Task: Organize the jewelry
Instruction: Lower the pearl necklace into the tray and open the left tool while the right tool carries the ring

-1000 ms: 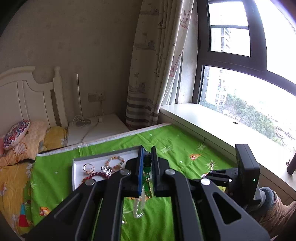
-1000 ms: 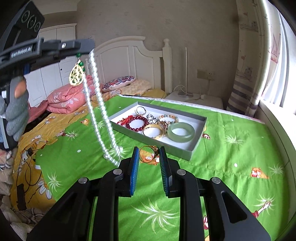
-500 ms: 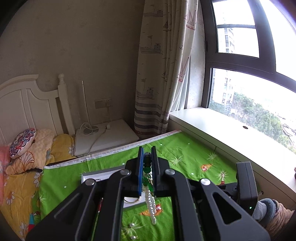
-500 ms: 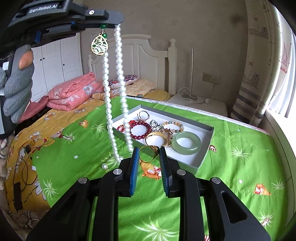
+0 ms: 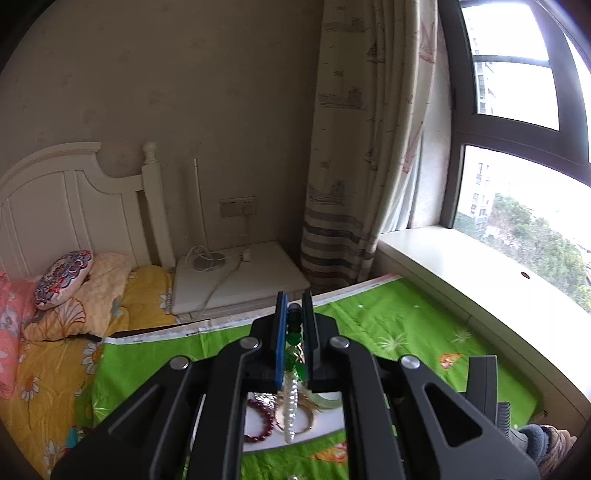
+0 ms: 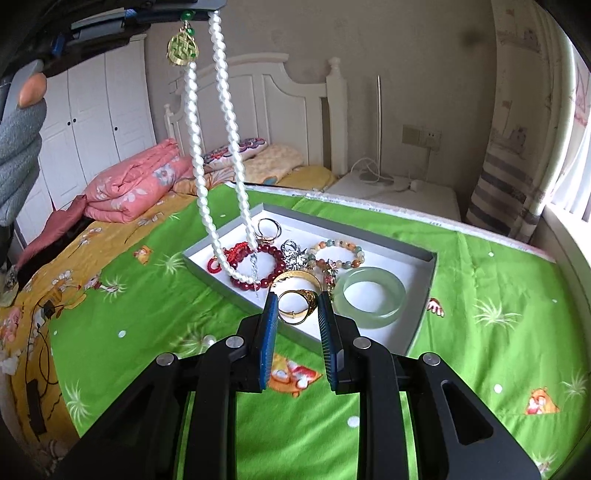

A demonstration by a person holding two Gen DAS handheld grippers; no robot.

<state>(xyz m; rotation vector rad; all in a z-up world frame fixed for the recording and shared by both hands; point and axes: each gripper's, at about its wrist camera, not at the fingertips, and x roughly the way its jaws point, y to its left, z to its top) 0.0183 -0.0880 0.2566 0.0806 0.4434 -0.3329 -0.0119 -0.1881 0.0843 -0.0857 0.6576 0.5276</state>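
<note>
My left gripper (image 5: pixel 294 308) is shut on the pearl necklace (image 5: pixel 290 402), pinching its green beads. In the right wrist view the pearl necklace (image 6: pixel 218 147) hangs from the left gripper (image 6: pixel 195 9) high at upper left, with a gold pendant (image 6: pixel 181 50). Its lower end hangs over the left part of the grey jewelry tray (image 6: pixel 424 291), above the red bead bracelet (image 6: pixel 267 282). My right gripper (image 6: pixel 297 314) is open and empty, low above the tray's near edge, with a gold ring (image 6: pixel 297 304) showing between its fingers.
The tray also holds a jade bangle (image 6: pixel 373 297), a multicolour bead bracelet (image 6: pixel 340 254), a gold bangle (image 6: pixel 297 275) and silver pieces (image 6: pixel 291 254). A loose pearl (image 6: pixel 209 339) lies on the green cloth (image 6: pixel 480 332). Pillows, headboard and a white nightstand (image 5: pixel 240 280) stand behind.
The left gripper has lifted the pearl necklace off the cloth and carried it over the tray. The right gripper has moved closer to the tray and stayed open.
</note>
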